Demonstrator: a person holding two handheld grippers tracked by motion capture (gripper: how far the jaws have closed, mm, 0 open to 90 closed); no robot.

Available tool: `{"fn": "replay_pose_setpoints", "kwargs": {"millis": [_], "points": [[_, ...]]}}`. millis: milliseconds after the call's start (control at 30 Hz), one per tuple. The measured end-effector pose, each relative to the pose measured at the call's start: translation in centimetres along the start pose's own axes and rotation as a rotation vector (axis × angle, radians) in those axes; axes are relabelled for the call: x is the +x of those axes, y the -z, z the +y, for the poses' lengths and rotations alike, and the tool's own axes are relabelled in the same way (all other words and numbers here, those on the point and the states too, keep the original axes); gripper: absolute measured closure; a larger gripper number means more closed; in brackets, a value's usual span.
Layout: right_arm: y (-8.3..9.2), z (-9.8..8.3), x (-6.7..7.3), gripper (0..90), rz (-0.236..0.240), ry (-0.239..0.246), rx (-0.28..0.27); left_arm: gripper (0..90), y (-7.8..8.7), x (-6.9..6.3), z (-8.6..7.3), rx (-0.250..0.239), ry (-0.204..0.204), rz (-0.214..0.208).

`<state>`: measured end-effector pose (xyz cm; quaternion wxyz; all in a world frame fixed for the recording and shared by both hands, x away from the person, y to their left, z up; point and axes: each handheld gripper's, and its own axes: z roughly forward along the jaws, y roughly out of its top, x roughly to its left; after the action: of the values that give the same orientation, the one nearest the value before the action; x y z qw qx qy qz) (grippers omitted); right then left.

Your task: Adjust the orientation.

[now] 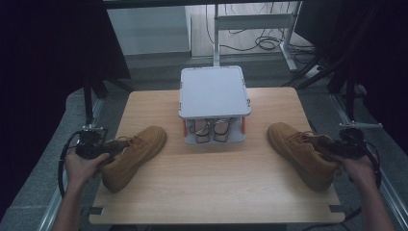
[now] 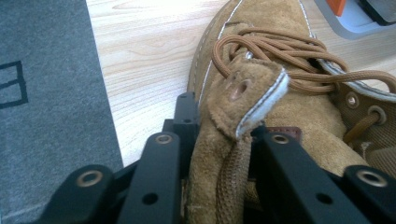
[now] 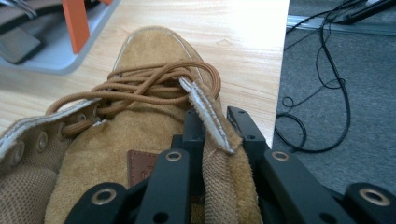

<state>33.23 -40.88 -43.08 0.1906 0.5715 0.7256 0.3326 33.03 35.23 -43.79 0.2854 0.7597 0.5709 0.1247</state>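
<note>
Two boots (image 1: 132, 156) (image 1: 300, 153) flank a rack (image 1: 214, 103); gripper views show pinched collars.

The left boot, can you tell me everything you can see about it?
The left boot is tan and looks like suede, with brown laces through metal eyelets, a pale edge along the collar and a small brown patch on its side. It lies on the wooden table, toe pointing toward the grey rack but apart from it. The left gripper is shut on its upper edge, black jaws pinching the suede from both sides.
</note>
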Motion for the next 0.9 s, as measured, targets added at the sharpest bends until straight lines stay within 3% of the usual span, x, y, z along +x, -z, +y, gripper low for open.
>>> {"fn": "replay_pose_setpoints", "kwargs": {"millis": [233, 367, 633, 900], "points": [[0.1, -0.3, -0.1, 79.9, 0.024, -0.046, -0.034, 80.7, 0.2, 0.2, -0.2, -0.020, 0.019, -0.043], [0.3, -0.4, 0.0, 81.0, 0.058, -0.074, -0.075, 81.3, 0.5, 0.2, -0.2, -0.057, 0.020, -0.075], [1.4, -0.2, 0.5, 81.5, 0.059, -0.087, -0.127, 81.3, 1.8, -1.5, 0.4, -0.105, -0.026, -0.081], [3.0, -0.3, 0.7, 81.3, 0.065, -0.103, -0.188, 80.9, 4.6, -1.8, 0.6, -0.223, 0.013, -0.159]]}}
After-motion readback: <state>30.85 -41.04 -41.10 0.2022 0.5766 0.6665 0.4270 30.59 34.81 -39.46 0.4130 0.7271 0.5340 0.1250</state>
